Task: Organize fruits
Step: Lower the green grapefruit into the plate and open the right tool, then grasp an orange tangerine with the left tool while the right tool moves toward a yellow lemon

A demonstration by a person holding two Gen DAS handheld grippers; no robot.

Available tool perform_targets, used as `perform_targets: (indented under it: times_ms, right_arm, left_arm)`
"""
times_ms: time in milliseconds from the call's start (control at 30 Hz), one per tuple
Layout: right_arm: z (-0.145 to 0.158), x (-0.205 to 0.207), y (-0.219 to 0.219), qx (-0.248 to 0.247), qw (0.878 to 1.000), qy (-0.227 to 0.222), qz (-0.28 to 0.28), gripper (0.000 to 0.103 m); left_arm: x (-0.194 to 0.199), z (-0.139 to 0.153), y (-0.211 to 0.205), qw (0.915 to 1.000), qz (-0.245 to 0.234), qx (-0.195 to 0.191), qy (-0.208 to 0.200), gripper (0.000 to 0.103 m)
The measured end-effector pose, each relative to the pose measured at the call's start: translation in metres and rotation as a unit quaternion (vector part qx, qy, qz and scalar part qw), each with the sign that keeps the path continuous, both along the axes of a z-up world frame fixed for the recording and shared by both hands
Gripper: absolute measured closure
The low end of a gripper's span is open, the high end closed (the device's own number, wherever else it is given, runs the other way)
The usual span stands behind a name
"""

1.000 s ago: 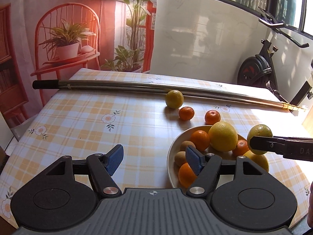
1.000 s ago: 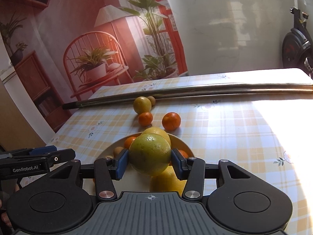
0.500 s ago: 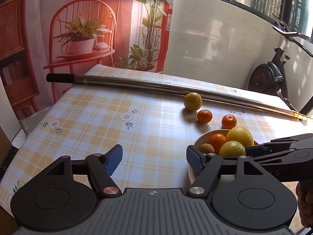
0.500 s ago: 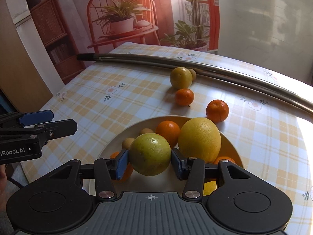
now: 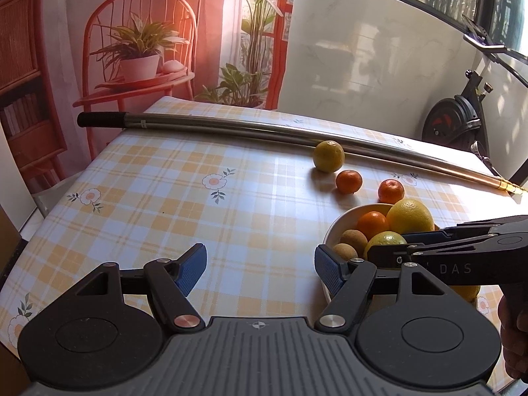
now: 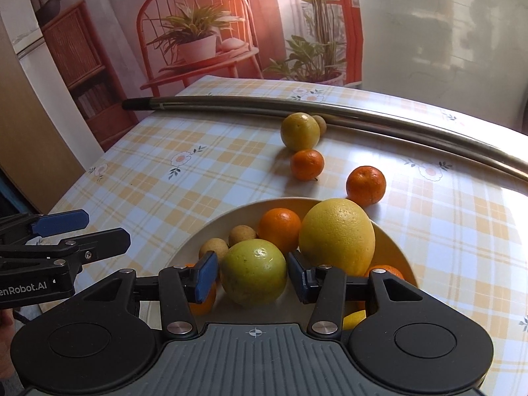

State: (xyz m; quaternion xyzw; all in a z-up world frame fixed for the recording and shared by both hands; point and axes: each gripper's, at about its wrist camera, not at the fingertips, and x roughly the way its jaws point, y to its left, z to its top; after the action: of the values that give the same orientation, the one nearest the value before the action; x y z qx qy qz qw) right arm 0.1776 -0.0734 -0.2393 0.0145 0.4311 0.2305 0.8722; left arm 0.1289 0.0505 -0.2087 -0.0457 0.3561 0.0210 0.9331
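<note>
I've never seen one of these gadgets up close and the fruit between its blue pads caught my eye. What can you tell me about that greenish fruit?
The greenish-yellow fruit is round, citrus-like, with dimpled skin, small brown specks and a sunlit sheen. It sits between the right gripper's blue pads, low in the cream bowl. The pads look slightly parted from it, so contact is unclear. Behind it lie an orange and a bigger yellow fruit.

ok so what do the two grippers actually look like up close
Both match: the left gripper and right gripper have black linkage arms with silver pivot pins, blue ribbed pads, and a grey ridged base bearing a crosshair mark. White lettering runs along their sides.
</note>
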Motion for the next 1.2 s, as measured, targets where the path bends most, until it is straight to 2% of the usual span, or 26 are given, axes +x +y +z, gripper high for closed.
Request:
perform_targets:
  times_ms: [233, 433, 567, 800, 933, 1067, 1200]
  right_arm:
    - [0.02, -0.024, -0.026, 0.019, 0.996, -0.071, -0.053, 0.058]
    - [0.027, -0.037, -0.051, 0.028, 0.991, -0.093, -0.088, 0.058]
    - [0.032, -0.035, -0.062, 0.033, 0.988, -0.109, -0.102, 0.058]
    - [0.045, -0.016, -0.078, 0.021, 0.985, -0.134, -0.109, 0.058]
    - [0.051, 0.0, -0.093, 0.018, 0.982, -0.15, -0.115, 0.058]
    - [0.05, 0.019, -0.107, 0.012, 0.981, -0.146, -0.13, 0.058]
    - [0.044, 0.028, -0.117, 0.019, 0.981, -0.137, -0.139, 0.058]
  left_arm:
    - [-0.002, 0.0, -0.007, 0.9999, -0.013, 0.006, 0.001, 0.028]
    - [-0.003, 0.0, -0.012, 0.9997, -0.023, 0.007, 0.005, 0.028]
    - [0.009, 0.013, -0.014, 0.999, -0.043, 0.014, -0.003, 0.028]
    - [0.038, 0.05, -0.018, 0.9959, -0.081, 0.017, -0.037, 0.028]
    - [0.053, 0.061, -0.023, 0.9937, -0.094, 0.026, -0.055, 0.028]
    - [0.071, 0.058, -0.029, 0.9932, -0.101, 0.033, -0.048, 0.028]
    - [0.092, 0.044, -0.032, 0.9945, -0.103, 0.005, -0.014, 0.029]
